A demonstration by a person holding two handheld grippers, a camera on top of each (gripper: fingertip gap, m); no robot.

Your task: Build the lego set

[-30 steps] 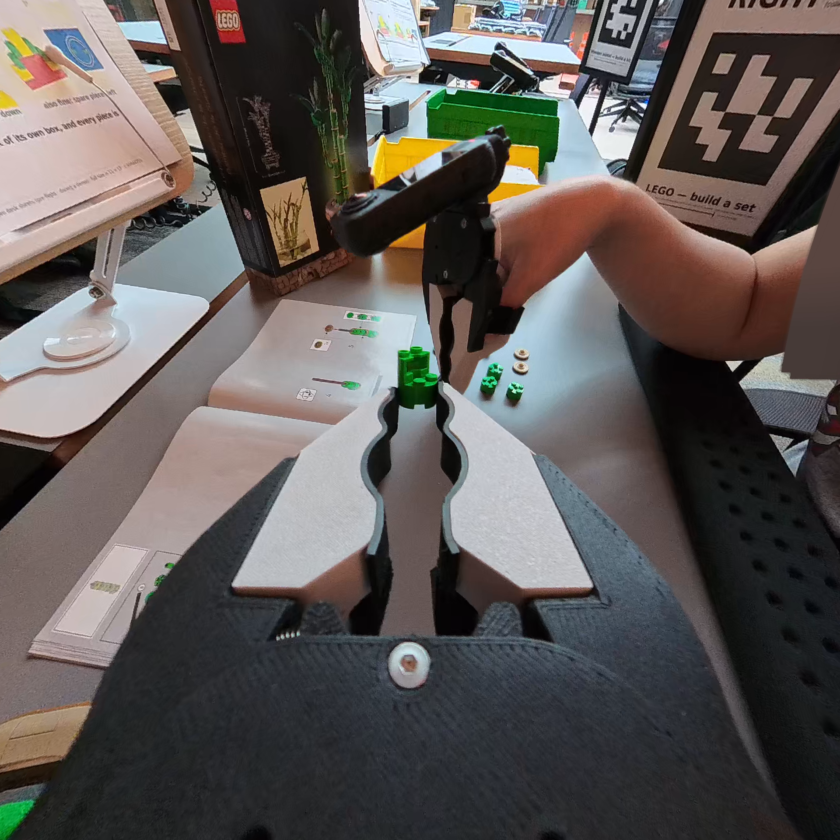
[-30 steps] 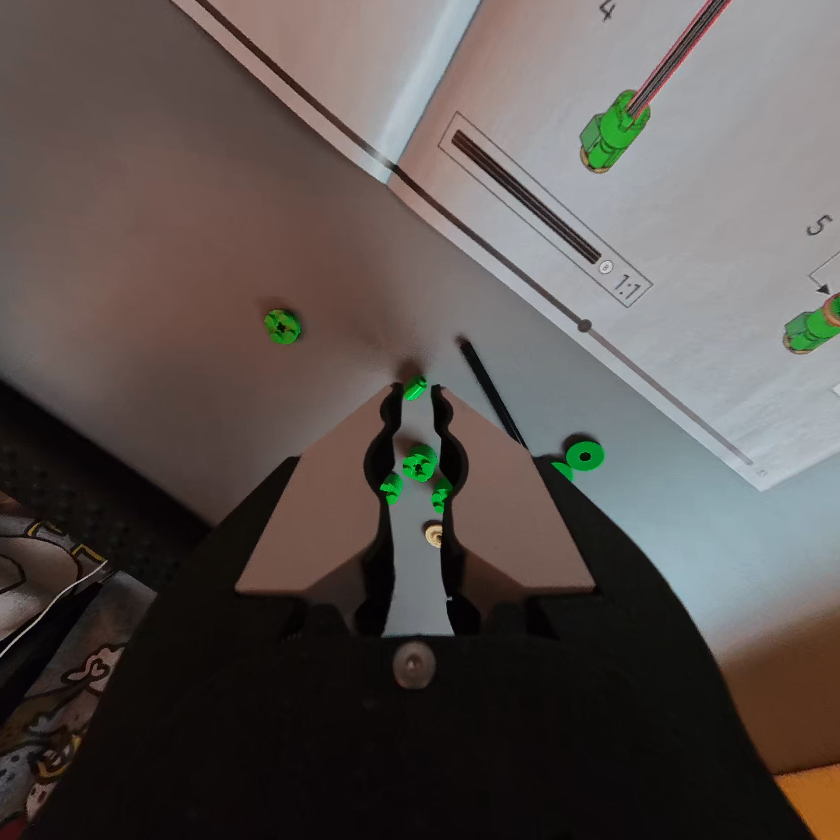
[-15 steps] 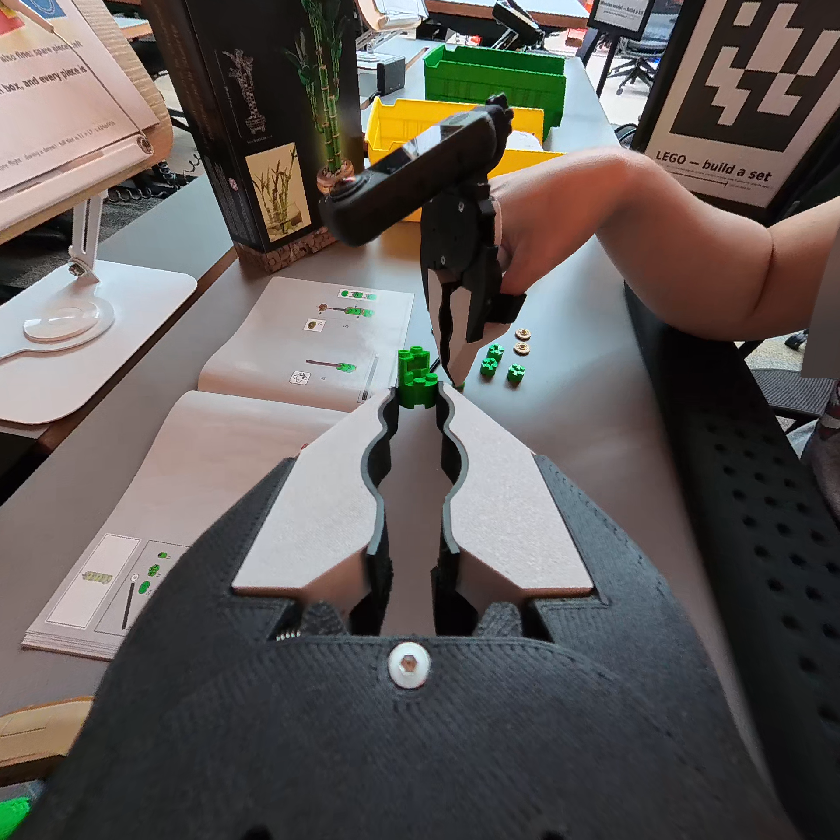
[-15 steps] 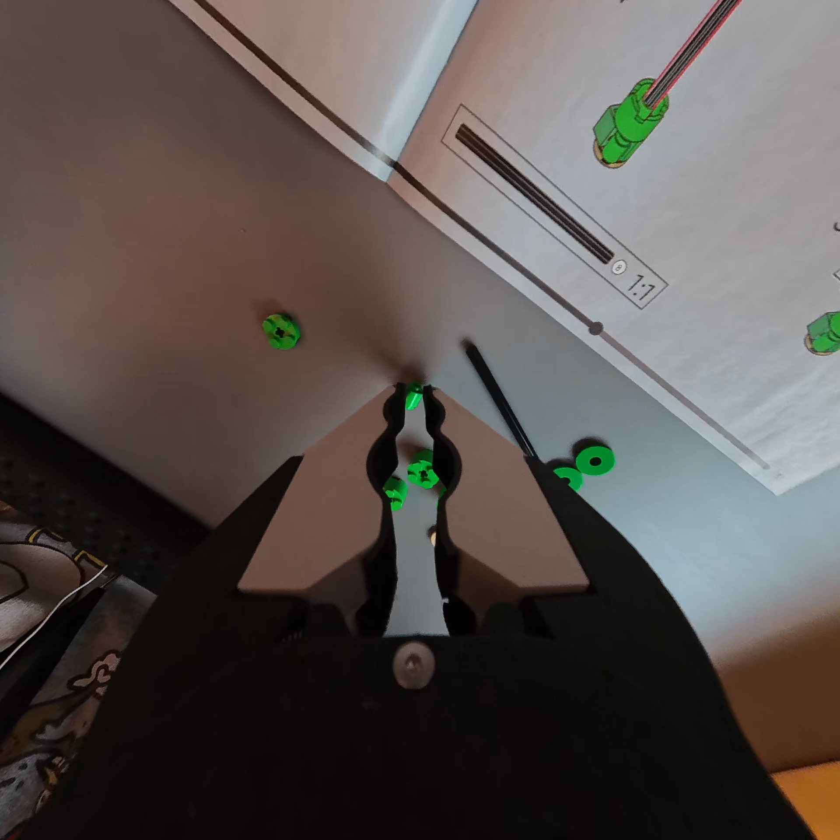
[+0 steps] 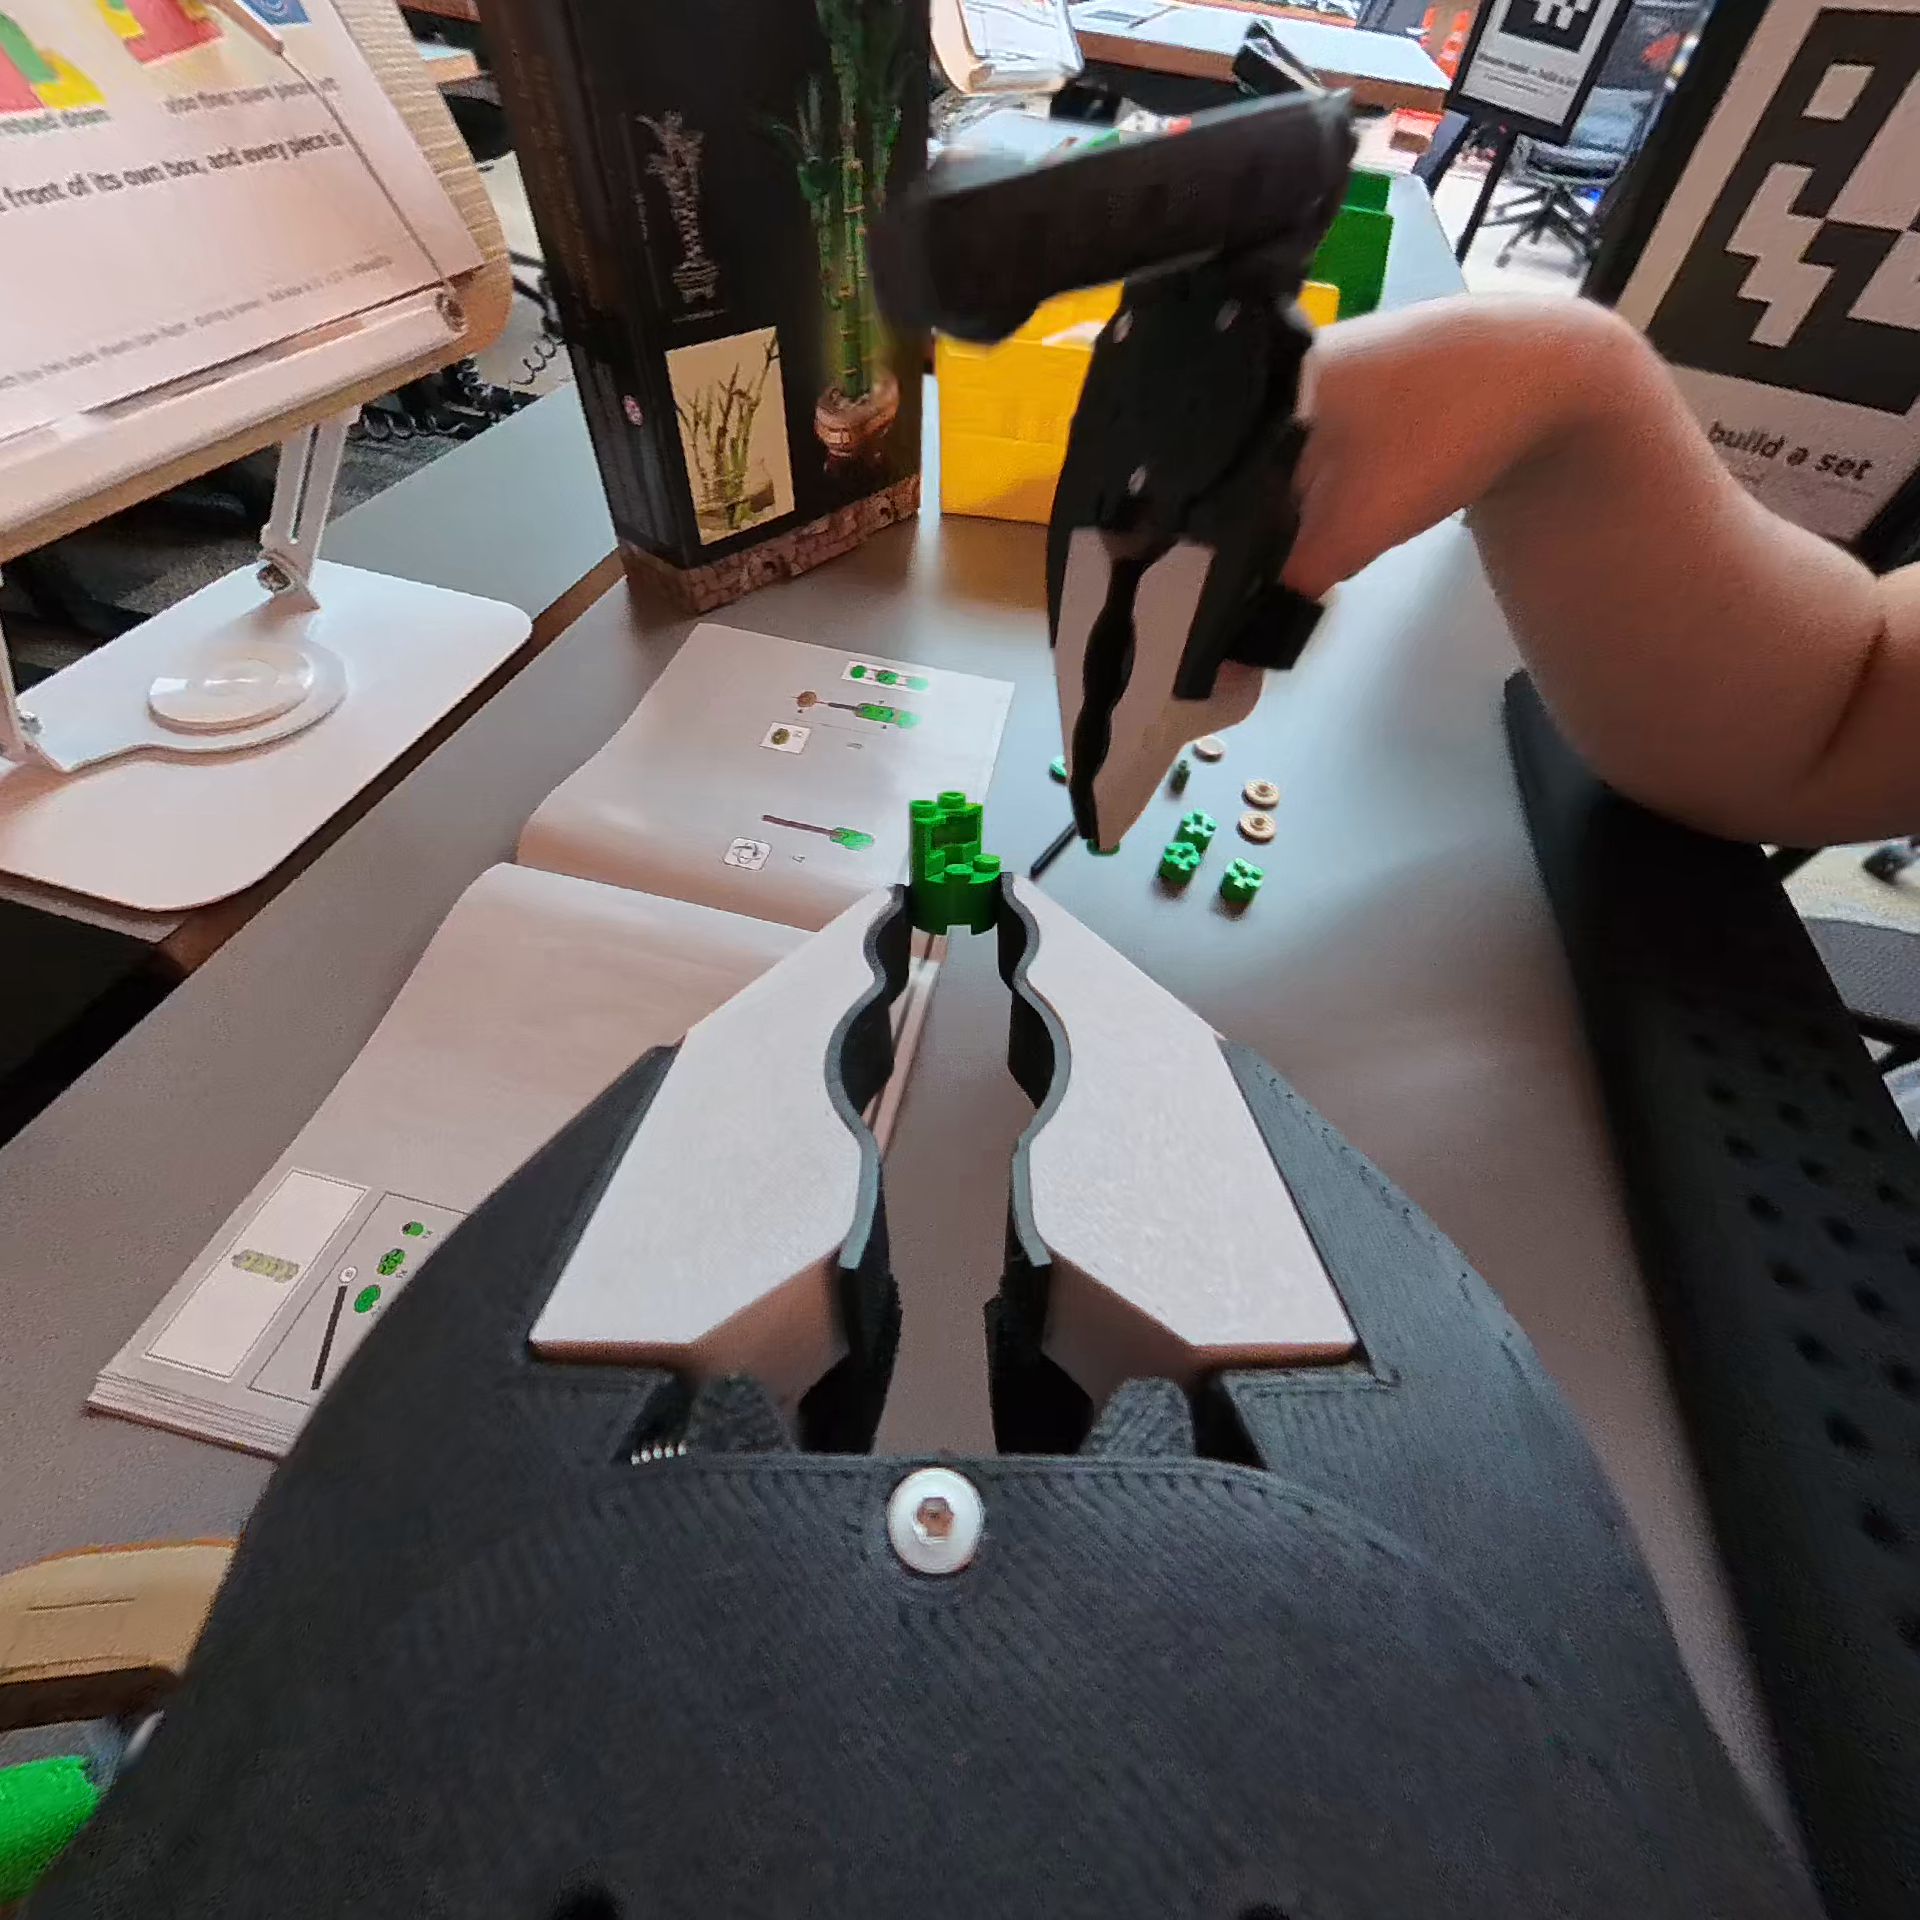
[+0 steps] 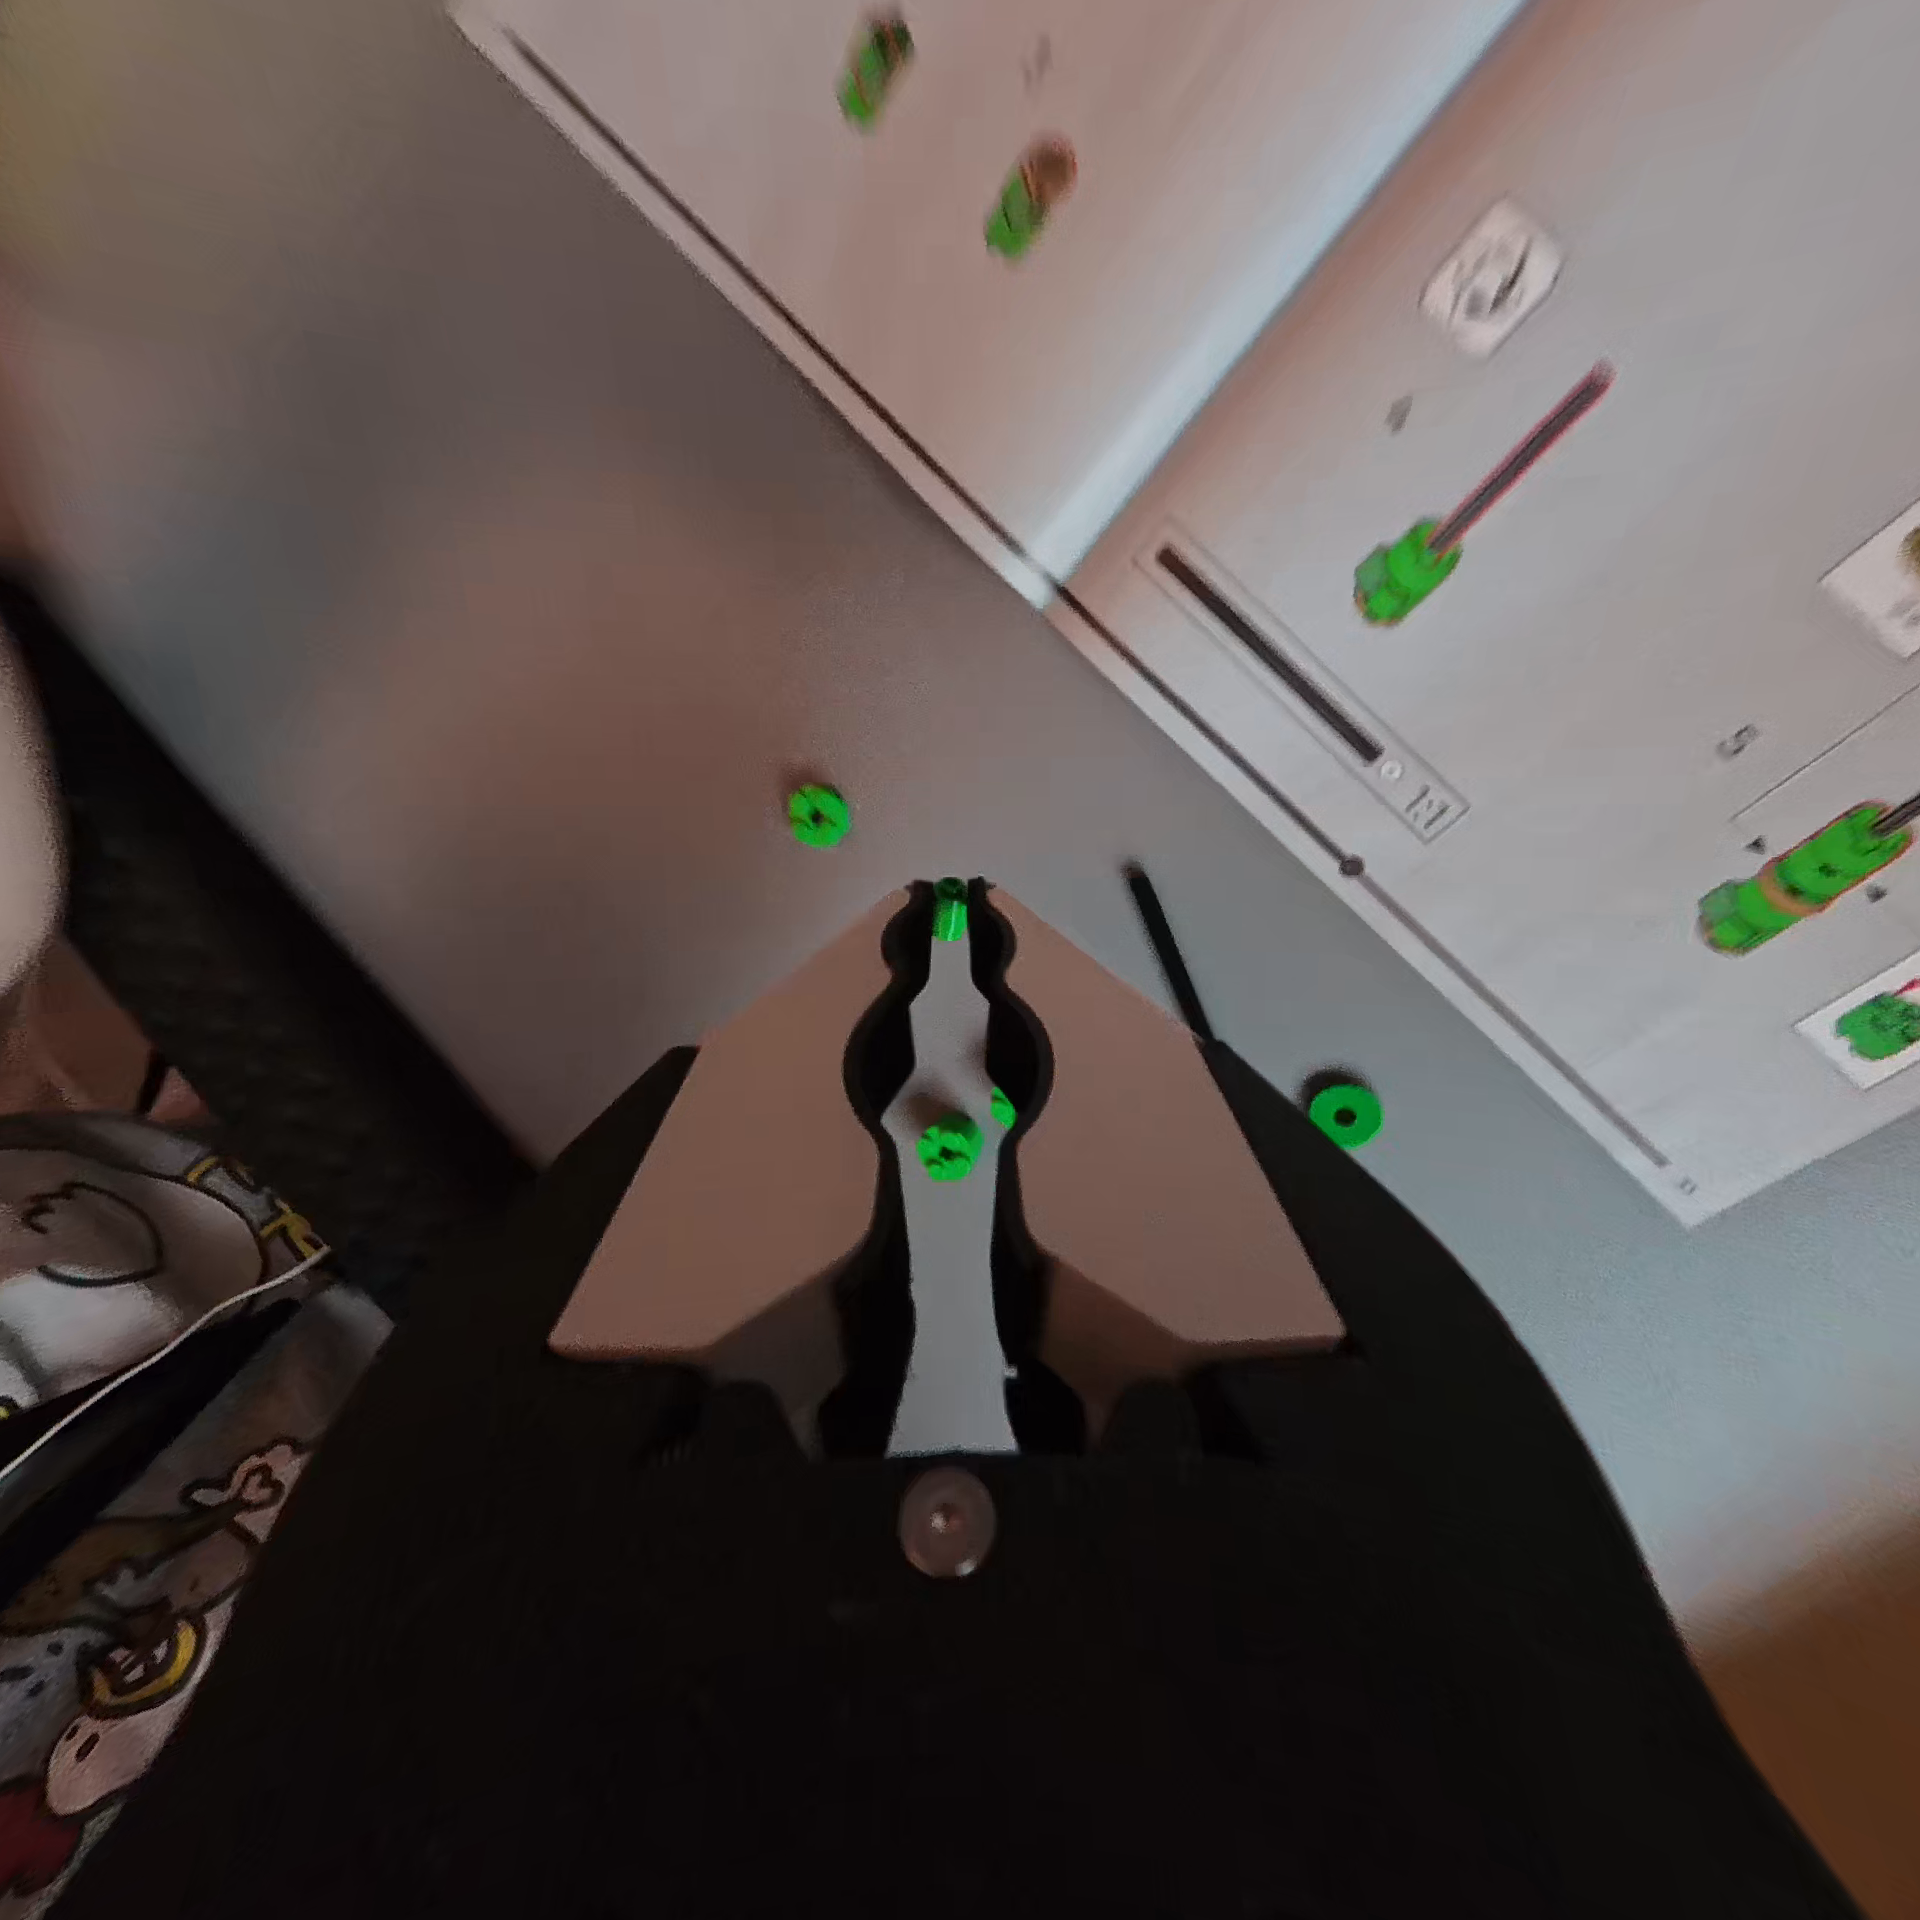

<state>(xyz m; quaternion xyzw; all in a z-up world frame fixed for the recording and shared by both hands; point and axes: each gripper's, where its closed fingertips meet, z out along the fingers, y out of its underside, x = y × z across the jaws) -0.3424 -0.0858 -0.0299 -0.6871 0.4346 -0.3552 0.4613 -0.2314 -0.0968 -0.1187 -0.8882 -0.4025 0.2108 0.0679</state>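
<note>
A grey table (image 5: 1351, 1039) fills my view, in a workroom with other desks far behind. On it lies an open instruction booklet (image 5: 582, 997), to the left of my tools. Farther off stands a dark set box (image 5: 727, 291) printed with bamboo, and right of it a yellow bin (image 5: 997, 426) with a green bin (image 5: 1356, 244) beyond. A white stand (image 5: 249, 686) with a slanted sheet sits at far left, and a black-and-white marker board (image 5: 1808, 197) leans at far right.

My left gripper (image 5: 951, 894) has its fingertips clamped on a small green brick assembly (image 5: 948, 864), held upright at the booklet's right edge.

My right gripper (image 6: 948, 889) points steeply down at the table, gripped by a hand (image 5: 1392, 457) coming in from the right. Its tips are pinched together on a tiny green piece (image 6: 948, 918); I cannot tell whether that piece touches the table.

Loose parts lie around it: a green round stud (image 6: 819, 815) left of the tips in the wrist view, a thin black rod (image 6: 1166, 954) to the right, a green ring (image 6: 1344, 1118) just beside the booklet corner, and another green round brick (image 6: 948, 1149) seen through the gap between the fingers. From my left camera I also see three green bricks (image 5: 1205, 860) and two tan discs (image 5: 1257, 808) clustered right of the pinching tips.
</note>
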